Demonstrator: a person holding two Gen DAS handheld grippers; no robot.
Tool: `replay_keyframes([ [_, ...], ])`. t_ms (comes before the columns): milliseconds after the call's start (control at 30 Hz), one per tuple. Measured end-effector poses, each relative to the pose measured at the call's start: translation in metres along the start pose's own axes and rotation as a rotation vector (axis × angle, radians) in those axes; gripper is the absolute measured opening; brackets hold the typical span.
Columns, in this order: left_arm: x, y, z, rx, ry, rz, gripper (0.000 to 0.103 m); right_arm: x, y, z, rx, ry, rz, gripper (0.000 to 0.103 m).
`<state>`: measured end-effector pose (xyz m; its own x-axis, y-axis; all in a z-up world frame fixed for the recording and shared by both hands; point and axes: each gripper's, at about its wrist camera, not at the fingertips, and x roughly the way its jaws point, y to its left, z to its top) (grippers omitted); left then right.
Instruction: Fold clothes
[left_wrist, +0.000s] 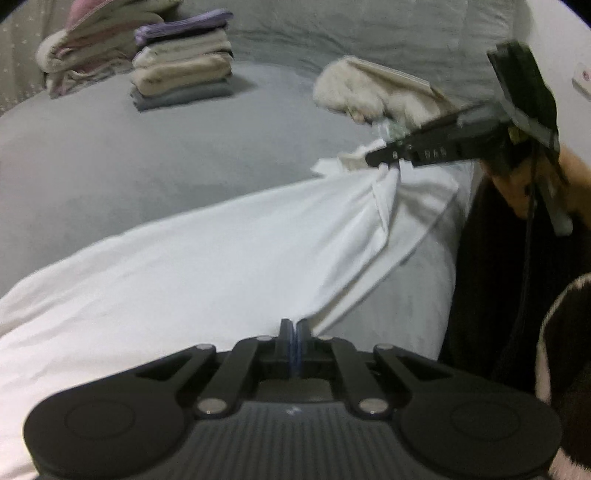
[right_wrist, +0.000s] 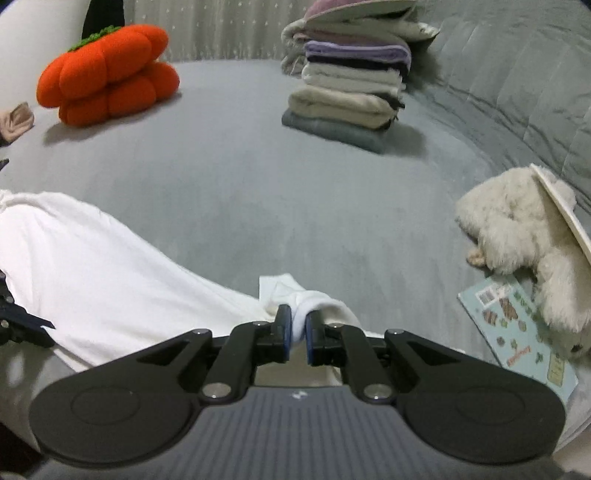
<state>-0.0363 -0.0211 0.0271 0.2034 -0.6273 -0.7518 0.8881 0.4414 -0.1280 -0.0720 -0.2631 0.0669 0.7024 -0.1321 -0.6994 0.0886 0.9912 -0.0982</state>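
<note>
tension matters here: the white garment (left_wrist: 207, 258) lies stretched over the grey bed (right_wrist: 258, 192), left gripper (left_wrist: 294, 326) and right gripper (right_wrist: 298, 326) each pinched on an edge. the person should probably keep both corners level and taut while folding.

My left gripper (left_wrist: 294, 328) sits low at six o'clock in its own view, fingers pressed together on a fold of white cloth (left_wrist: 221, 258). My right gripper (right_wrist: 298, 326) pinches a bunched edge of the same cloth, a narrow gap between its pads. From the left camera it reaches in from three o'clock, my bare hand (left_wrist: 524, 192) behind it.
</note>
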Motion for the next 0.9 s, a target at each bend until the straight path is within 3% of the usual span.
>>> replay_keyframes([
  [67, -0.001, 0.002, 0.000, -0.007, 0.006, -0.016, 0.007, -0.004, -0.002, -0.002, -0.004, -0.003, -0.013, 0.041],
  [133, -0.006, 0.005, 0.001, -0.025, -0.005, -0.036, 0.027, -0.008, -0.003, 0.000, -0.016, -0.022, -0.035, 0.053],
  [200, -0.012, 0.008, 0.002, -0.045, -0.027, -0.041, 0.039, -0.013, -0.005, 0.002, -0.026, -0.041, -0.055, 0.054],
  [300, -0.020, 0.012, 0.003, -0.074, -0.065, -0.022, 0.043, -0.017, -0.009, 0.007, -0.018, -0.060, -0.049, 0.055],
  [533, -0.037, 0.035, 0.007, -0.213, -0.177, 0.110, 0.074, -0.011, 0.005, 0.028, -0.010, -0.076, 0.078, 0.055],
  [900, -0.060, 0.072, 0.001, -0.412, -0.246, 0.341, 0.073, 0.016, 0.063, 0.078, -0.004, -0.031, 0.317, 0.057],
])
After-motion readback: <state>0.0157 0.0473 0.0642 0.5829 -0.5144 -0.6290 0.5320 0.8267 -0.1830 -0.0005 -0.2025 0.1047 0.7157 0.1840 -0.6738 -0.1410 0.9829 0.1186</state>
